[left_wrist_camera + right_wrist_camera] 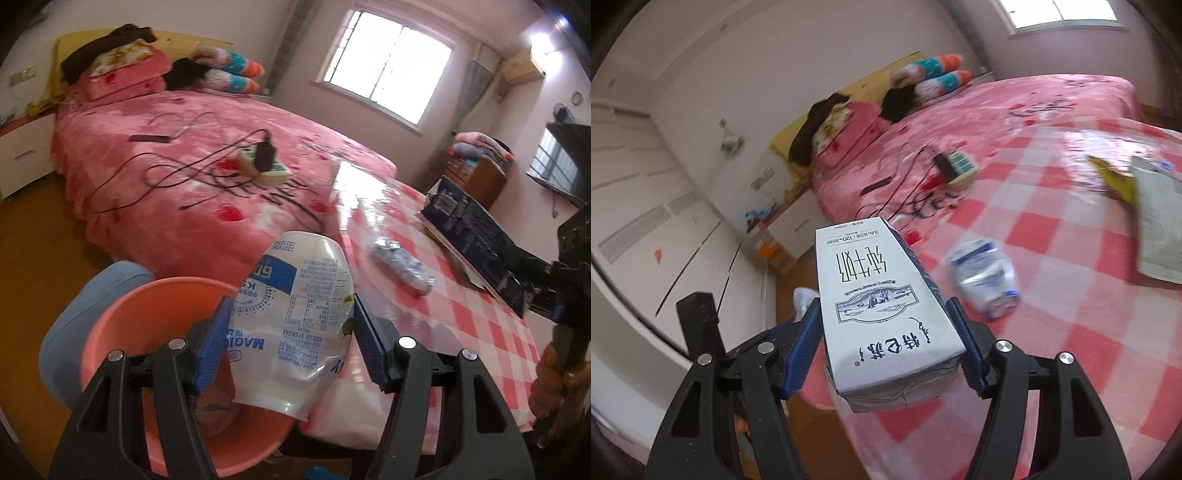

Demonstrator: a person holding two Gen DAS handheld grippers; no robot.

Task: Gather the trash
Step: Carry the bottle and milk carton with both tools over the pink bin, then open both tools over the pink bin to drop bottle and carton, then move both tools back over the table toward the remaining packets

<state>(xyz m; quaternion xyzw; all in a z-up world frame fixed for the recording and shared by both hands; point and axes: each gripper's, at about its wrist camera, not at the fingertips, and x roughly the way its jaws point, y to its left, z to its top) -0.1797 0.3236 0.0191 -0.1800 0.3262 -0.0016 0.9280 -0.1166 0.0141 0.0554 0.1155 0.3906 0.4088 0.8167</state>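
My left gripper (291, 301) is shut on a crushed white plastic bottle (295, 317) with blue print, its blue pads pressing on both sides. The bottle hangs over the near rim of a salmon-pink bin (122, 321) that stands beside the table edge. My right gripper (884, 304) is shut on a milk carton (879, 295) with a white face and dark blue sides; the same carton (469, 229) shows at the right in the left wrist view. A crumpled blue-and-white packet (984, 282) lies on the red-and-white checked tablecloth (1052, 332).
A yellow wrapper (1115, 177) and a grey-white bag (1158, 229) lie at the table's far right. Behind the table is a bed with a pink cover (166, 177), a power strip (258, 166) and cables. A blue cushion (62, 332) sits next to the bin.
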